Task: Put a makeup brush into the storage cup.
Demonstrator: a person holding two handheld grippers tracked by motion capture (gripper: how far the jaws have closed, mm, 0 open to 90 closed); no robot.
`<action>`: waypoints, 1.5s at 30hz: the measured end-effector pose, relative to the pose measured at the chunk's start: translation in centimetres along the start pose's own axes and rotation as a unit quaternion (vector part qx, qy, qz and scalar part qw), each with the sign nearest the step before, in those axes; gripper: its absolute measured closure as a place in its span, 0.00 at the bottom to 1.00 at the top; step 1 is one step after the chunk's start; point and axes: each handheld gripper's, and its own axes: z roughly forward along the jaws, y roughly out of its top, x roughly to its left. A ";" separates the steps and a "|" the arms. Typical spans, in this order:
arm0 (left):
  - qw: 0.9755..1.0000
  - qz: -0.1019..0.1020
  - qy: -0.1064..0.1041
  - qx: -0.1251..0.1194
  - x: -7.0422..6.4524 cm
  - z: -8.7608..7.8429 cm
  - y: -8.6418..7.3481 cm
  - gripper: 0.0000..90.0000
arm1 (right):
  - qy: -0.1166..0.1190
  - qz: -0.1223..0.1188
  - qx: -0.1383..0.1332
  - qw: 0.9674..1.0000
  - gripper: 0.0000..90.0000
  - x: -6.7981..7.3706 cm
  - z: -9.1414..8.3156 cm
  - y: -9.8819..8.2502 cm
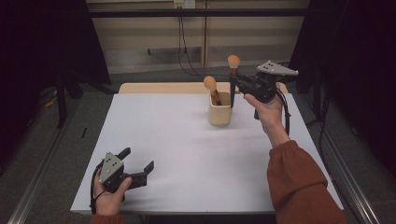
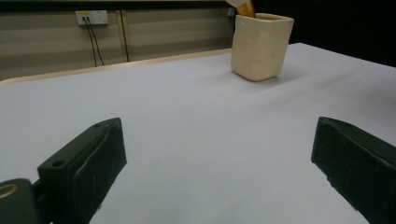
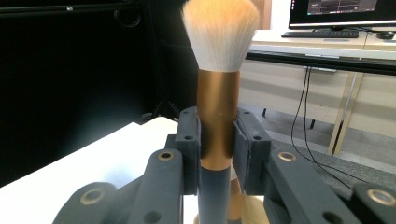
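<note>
Brushes: two, both with pale orange-tipped bristles and copper ferrules
Held brush (image 1: 233, 65): upright, bristles up, dark handle pointing down; raised above the tabletop just right of the holder; also in the right gripper view (image 3: 218, 93), ferrule clamped between the pads
Second brush (image 1: 211, 88): standing in the holder, leaning left, bristle head clear above the rim; its lower part visible behind the held handle in the right gripper view (image 3: 236, 200)
Holders: one, cream, squarish cup (image 1: 220, 112) on the far half of the tabletop, right of centre; seen in the left gripper view (image 2: 260, 44) at upper right with a bit of copper ferrule over its rim
Grippers: two, one per hand
Right gripper (image 1: 236, 84): held up beside the holder, jaws clenched on the held brush at its ferrule, grey three-cornered plate on top
Left gripper (image 1: 137, 163): low at the near left corner of the tabletop, jaws released and spread wide, nothing between them; in the left gripper view (image 2: 219, 172) bare white surface between the two black pads
Hands: two; right hand (image 1: 268, 109) with a rust-coloured sleeve, left hand (image 1: 109, 196) at the near edge
Tabletop (image 1: 187, 154): one, white, with a light wooden strip along the far edge
Gap between grippers: well apart, at opposite corners
</note>
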 end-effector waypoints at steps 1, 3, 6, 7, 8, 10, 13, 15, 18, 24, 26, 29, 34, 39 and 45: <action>1.000 0.000 -0.001 0.000 0.0 0.0 0.0 0.03 | -0.001 0.001 0.001 1.000 0.82 0.0 0.2 -0.1; 1.000 -0.001 0.000 0.000 0.0 0.0 0.0 0.03 | -0.002 -0.002 0.003 1.000 0.82 0.0 0.5 -0.2; 1.000 -0.002 0.000 0.000 0.0 0.0 0.0 0.03 | -0.010 -0.002 0.006 1.000 0.82 -0.1 1.1 -0.2; 1.000 -0.003 0.000 -0.001 0.0 0.1 0.0 0.03 | -0.012 -0.003 0.006 1.000 0.82 -0.1 1.3 -0.2; 1.000 -0.004 0.001 -0.001 0.0 0.1 0.0 0.03 | -0.013 -0.001 0.004 1.000 0.82 -0.2 1.5 -0.2; 1.000 -0.004 0.000 0.000 -0.1 0.1 0.0 0.04 | -0.011 -0.001 0.006 1.000 0.82 -0.3 1.8 -0.2; 1.000 -0.003 0.000 0.001 -0.1 0.1 0.0 0.03 | -0.017 -0.003 0.008 1.000 0.82 -0.5 2.3 -0.3; 1.000 -0.004 0.000 0.001 -0.1 0.1 -0.1 0.03 | -0.021 0.000 0.010 1.000 0.82 -0.8 2.6 -0.4; 1.000 -0.009 0.000 0.003 0.0 0.1 -0.1 0.03 | -0.024 0.011 0.010 1.000 0.82 -1.3 3.0 -0.6; 1.000 -0.008 0.001 0.001 0.0 0.1 -0.1 0.03 | -0.027 0.003 0.016 0.999 0.82 -1.5 3.4 -0.9; 1.000 -0.008 0.001 0.001 0.0 0.1 -0.1 0.03 | -0.028 0.005 0.016 0.999 0.82 -1.6 3.6 -1.1; 1.000 -0.008 0.001 0.001 0.0 0.1 -0.1 0.03 | -0.028 0.007 0.019 0.999 0.82 -1.8 3.7 -1.4; 1.000 -0.005 0.001 0.002 0.0 0.1 -0.1 0.04 | -0.035 0.003 0.018 0.999 0.82 -2.2 4.1 -1.8; 1.000 -0.006 0.001 0.001 0.1 0.1 -0.1 0.03 | -0.037 0.007 0.020 0.999 0.82 -2.3 4.6 -2.3; 1.000 -0.005 0.000 0.001 0.0 0.1 0.0 0.03 | -0.036 0.008 0.021 0.999 0.82 -2.1 5.1 -3.0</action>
